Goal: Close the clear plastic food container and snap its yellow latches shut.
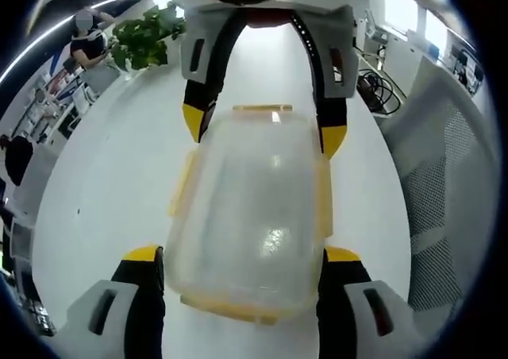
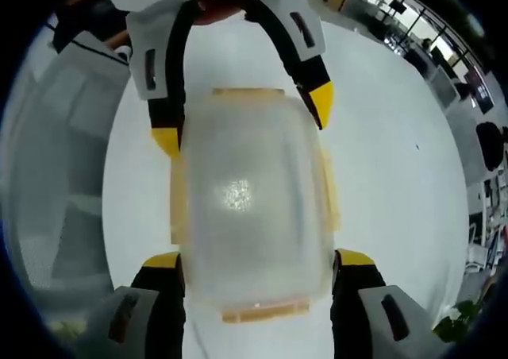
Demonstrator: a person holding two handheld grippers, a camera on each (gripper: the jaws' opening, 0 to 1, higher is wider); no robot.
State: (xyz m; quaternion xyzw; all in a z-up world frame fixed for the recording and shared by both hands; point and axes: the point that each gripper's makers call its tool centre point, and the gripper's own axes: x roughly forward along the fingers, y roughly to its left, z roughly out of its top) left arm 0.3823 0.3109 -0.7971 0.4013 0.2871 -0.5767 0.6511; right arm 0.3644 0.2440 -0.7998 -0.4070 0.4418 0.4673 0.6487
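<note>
We see the clear container (image 1: 250, 216) sitting near the middle of a white bench (image 1: 111, 184), with bare surface open on both long sides of it. In the left gripper view the bench edge runs along the right, beside a grey mesh chair (image 1: 452, 176), and a green plant (image 1: 143, 33) stands at the far left corner. The lid is on the container; its walls are cloudy and we cannot tell what, if anything, is inside. Yellow latches (image 1: 181, 186) line its sides and ends, and whether they are snapped down we cannot tell. Its long axis runs from one gripper toward the other, straight up each view. Our left tongs (image 1: 242, 257) stand spread wide, their yellow tips at either side of the near end; the right tongs (image 2: 258, 262) are likewise spread around the opposite end, and each pair shows at the far end of the other's view. Whether any tip touches the plastic we cannot tell.
</note>
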